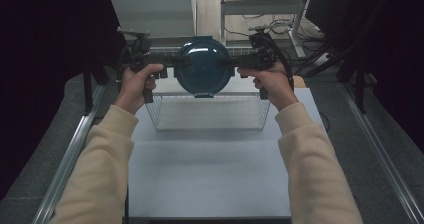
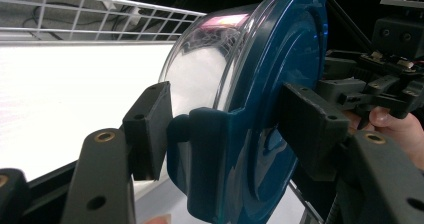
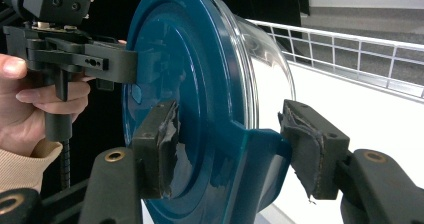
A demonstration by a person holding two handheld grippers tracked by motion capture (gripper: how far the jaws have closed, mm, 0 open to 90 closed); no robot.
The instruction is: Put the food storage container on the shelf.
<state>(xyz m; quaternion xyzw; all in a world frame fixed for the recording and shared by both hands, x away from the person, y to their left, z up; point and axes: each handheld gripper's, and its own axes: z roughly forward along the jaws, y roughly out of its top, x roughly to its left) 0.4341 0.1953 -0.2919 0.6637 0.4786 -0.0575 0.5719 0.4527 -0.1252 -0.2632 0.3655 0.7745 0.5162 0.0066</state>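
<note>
So there's a pale counter with a white wire basket sitting toward its far end, and held up in the air right above that basket is a round container with a dark teal lid over a clear body, tipped on edge so the lid faces the person. The left gripper has its fingers clenched on the latch tab at the lid's left edge, while the right gripper has its fingers grasping the tab on the opposite edge, both pointing inward at each other.
</note>
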